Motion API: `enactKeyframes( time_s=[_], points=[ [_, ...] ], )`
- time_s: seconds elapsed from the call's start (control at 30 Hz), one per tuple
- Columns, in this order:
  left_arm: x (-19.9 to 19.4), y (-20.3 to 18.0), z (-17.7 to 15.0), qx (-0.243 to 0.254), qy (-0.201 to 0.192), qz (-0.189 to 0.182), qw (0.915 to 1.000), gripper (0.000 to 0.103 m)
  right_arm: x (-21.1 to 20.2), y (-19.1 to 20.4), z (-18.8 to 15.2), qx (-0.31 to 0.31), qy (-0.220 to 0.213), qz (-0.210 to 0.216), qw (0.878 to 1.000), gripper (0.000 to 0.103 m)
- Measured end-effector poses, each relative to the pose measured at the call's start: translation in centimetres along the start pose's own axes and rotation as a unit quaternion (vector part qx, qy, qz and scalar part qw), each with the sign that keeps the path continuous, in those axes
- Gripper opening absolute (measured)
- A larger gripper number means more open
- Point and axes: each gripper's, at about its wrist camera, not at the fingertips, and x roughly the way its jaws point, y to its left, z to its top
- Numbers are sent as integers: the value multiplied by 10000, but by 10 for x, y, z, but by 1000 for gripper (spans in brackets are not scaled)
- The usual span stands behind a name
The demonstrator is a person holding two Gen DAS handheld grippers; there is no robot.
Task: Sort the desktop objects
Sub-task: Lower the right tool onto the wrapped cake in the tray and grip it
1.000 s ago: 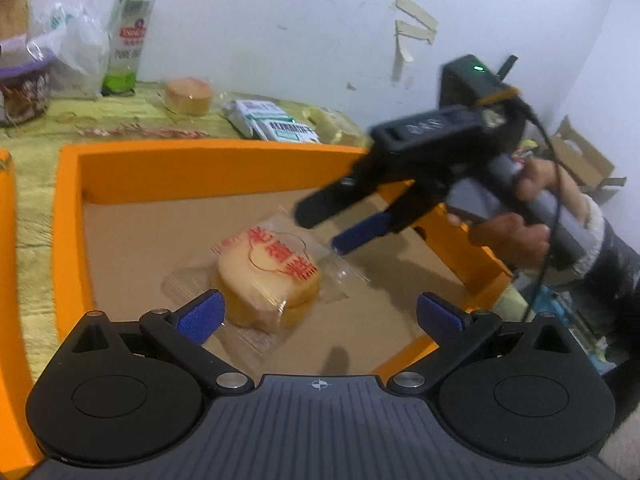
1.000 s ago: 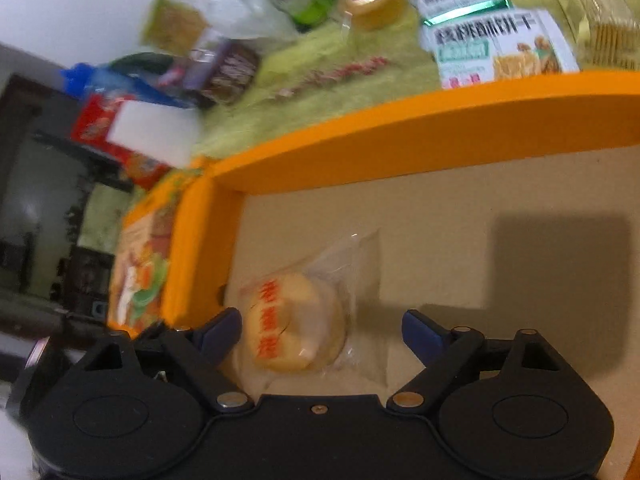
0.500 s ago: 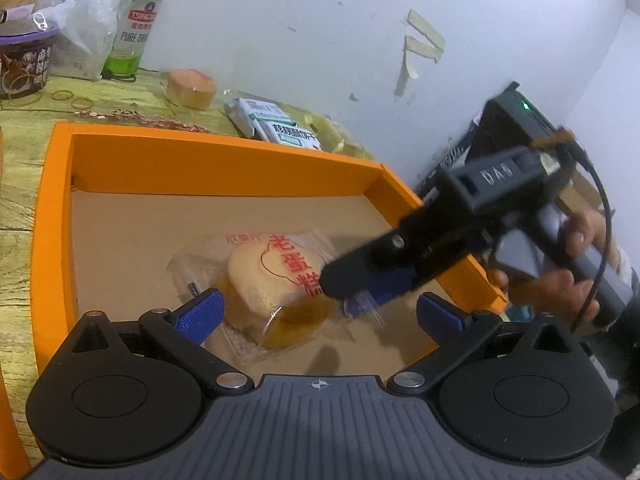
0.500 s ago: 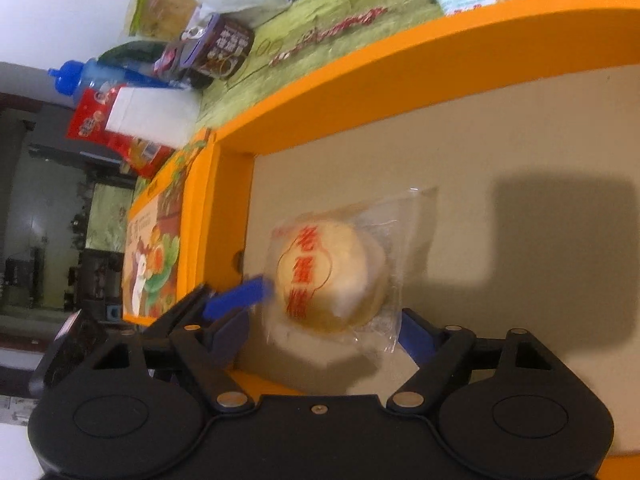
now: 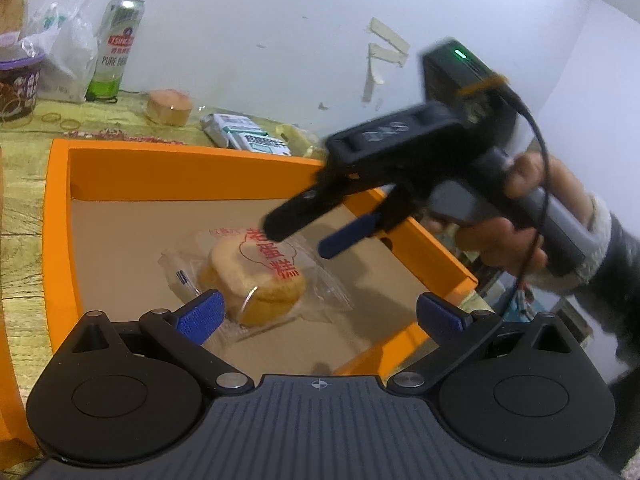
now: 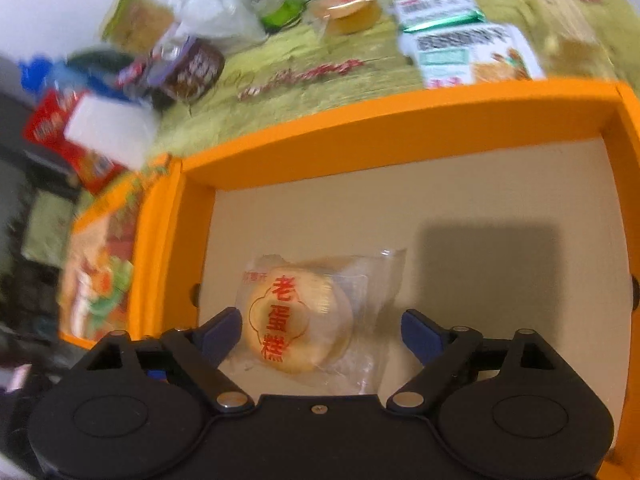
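wrapped cake [image 5: 256,276] | in orange tray [image 5: 60,220] | green-topped desk [image 6: 360,68] | both claws apart

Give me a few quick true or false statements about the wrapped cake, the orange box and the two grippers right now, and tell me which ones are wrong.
1. The wrapped cake lies inside the orange box. True.
2. The right gripper is clamped on the cake. False: its jaws are open, above the cake and clear of it.
3. The green can stands outside the box, by the wall. True.
4. The left gripper holds the can. False: it is open and holds nothing.
5. The box holds several snacks. False: only the one cake shows.
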Motion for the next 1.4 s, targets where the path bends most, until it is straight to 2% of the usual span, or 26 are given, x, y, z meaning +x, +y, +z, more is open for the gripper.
enactKeyframes(
  time_s=[0.2,0.37,0.67,0.8,1.27,1.4],
  points=[
    [-1,-2,-5,146,34,-26,9999,103,21,36,10,-475,229,-716,9960,93],
    [-2,-1,-7,161,29,-105,9998,103,35,50,10,-692,398,-1053,9912,93],
    [-5,2,-6,222,12,-171,9996,103,38,54,8,-642,576,-1064,9906,93],
    [-7,5,-4,202,-1,-192,9996,103,36,49,7,-522,419,-935,9934,85],
    [-16,9,0,253,32,-138,9996,103,40,34,19,86,31,-475,9988,84],
    [-16,10,0,221,22,-108,9997,103,47,38,28,98,-6,-328,9994,83]
  ],
)
